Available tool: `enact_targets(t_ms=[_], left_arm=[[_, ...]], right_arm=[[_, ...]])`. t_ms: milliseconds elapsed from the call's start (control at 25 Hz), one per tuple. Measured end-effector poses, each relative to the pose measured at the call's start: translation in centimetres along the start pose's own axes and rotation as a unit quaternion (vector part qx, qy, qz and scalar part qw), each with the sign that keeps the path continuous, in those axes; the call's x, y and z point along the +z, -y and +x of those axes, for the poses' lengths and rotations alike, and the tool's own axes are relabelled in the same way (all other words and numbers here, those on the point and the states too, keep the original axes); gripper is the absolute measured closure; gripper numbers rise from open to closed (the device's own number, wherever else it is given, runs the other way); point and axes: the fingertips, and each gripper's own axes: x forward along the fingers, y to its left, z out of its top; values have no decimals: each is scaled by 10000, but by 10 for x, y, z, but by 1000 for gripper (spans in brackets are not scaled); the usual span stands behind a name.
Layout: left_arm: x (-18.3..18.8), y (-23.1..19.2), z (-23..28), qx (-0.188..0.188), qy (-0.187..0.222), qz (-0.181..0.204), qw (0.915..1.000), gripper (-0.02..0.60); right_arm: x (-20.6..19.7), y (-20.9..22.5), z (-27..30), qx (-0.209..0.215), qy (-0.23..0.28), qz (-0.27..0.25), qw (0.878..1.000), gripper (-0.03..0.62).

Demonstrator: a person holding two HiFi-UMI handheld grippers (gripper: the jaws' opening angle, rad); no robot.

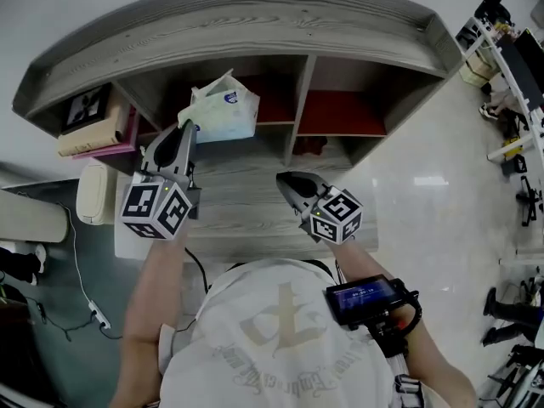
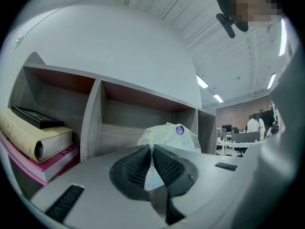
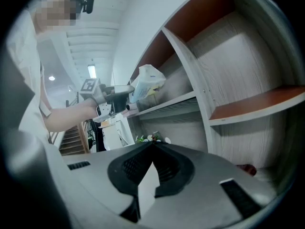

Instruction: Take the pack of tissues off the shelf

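The pack of tissues [image 1: 224, 109] is a white, crinkly plastic pack with a small blue round label. It is at the front of the shelf's [image 1: 255, 11] middle-left compartment. My left gripper [image 1: 189, 127] is shut on the pack's left wrapper edge. In the left gripper view the wrapper runs down between the pads [image 2: 164, 163], with the pack [image 2: 170, 135] just beyond. My right gripper [image 1: 280, 178] hangs lower in front of the shelf, shut with nothing in it. The right gripper view shows the pack [image 3: 147, 82] and the left gripper [image 3: 127, 90] above the shelf board.
Books [image 1: 93, 130] lie stacked in the left compartment, beside the pack [image 2: 33, 140]. A dark red thing [image 1: 310, 147] lies in a lower compartment. A white box [image 1: 93, 192] stands left of the shelf. People [image 2: 257, 123] stand far off at desks.
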Motion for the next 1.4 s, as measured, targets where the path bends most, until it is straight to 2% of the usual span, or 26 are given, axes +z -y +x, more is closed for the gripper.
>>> enact_targets(t_ms=[400,800,1120,1400], left_arm=[[-2,33,-37,-77,108,88,9999,557],[-26,43,-84,-138,121,34,9998,561],[-58,33,-125,53,2,-313,9995,561],[-98,25,-157,196,-226,-465,9985,561]], right_arm=[[-4,-19,-8,243,-62,-58,9997,589],[-13,-41,-11,431,-108,-103,9990,589],[-21,-57,-13,542,-166,-123,9983,589],[-31,-68,-12,659,-263,-114,9974,589]])
